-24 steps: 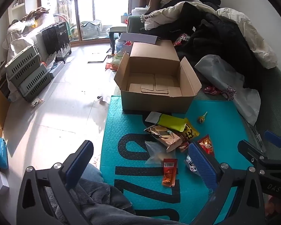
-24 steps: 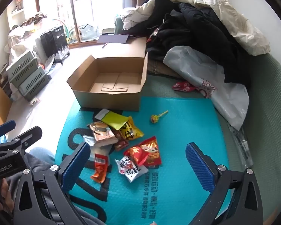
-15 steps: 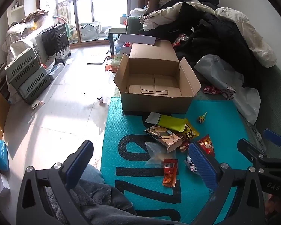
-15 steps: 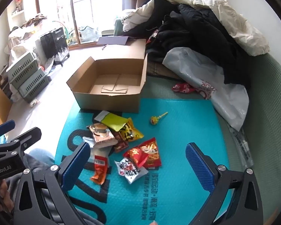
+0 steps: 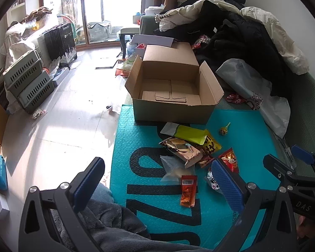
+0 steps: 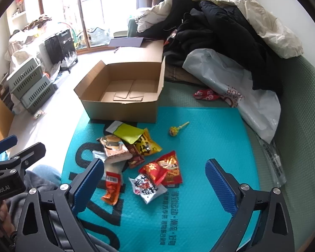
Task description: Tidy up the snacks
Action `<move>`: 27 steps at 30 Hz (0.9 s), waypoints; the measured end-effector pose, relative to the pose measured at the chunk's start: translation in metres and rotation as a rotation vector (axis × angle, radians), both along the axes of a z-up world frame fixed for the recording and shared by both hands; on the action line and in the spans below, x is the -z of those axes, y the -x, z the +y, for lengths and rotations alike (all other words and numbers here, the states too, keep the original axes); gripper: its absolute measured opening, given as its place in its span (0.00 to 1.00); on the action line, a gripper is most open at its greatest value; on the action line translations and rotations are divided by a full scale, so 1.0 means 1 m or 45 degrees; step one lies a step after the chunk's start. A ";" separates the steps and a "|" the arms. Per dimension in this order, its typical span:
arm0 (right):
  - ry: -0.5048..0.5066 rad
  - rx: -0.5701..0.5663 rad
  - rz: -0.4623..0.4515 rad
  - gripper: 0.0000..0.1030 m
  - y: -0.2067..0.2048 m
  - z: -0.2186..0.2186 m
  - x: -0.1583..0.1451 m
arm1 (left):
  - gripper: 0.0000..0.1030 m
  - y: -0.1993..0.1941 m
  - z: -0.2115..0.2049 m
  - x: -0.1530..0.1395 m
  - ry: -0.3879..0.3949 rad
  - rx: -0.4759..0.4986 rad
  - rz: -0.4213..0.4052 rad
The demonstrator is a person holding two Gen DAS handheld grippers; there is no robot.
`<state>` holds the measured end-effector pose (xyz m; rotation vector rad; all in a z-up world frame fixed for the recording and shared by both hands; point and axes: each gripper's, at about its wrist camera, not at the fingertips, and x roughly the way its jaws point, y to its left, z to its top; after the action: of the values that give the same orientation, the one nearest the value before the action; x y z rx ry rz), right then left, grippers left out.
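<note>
An open cardboard box stands at the far edge of a teal mat, with only loose cardboard pieces inside. Several snack packets lie in a heap on the mat: a yellow-green pouch, a brown packet, a red packet, a white packet and an orange-red one. A lollipop lies apart. My left gripper and right gripper hover open above the mat's near side, holding nothing.
A pile of coats and a grey plastic bag cover the green couch at the right. Grey crates and a black case stand along the left wall. A person's grey-clad lap fills the near edge.
Both grippers have drifted very slightly; the scene sits a little lower in the views. Nothing was taken or moved.
</note>
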<state>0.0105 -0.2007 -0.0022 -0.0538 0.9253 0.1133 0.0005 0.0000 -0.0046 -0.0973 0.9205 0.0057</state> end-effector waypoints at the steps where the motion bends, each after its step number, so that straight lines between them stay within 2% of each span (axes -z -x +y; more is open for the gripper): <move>1: -0.001 -0.001 -0.001 0.94 0.001 0.000 0.000 | 1.00 0.000 0.000 0.001 0.001 0.002 0.003; 27: -0.008 0.006 0.007 0.94 0.000 -0.002 0.001 | 1.00 0.003 -0.001 0.005 0.031 0.001 0.015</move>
<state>0.0102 -0.2026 -0.0029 -0.0458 0.9301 0.1121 -0.0020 -0.0006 -0.0099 -0.1196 0.9323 -0.0055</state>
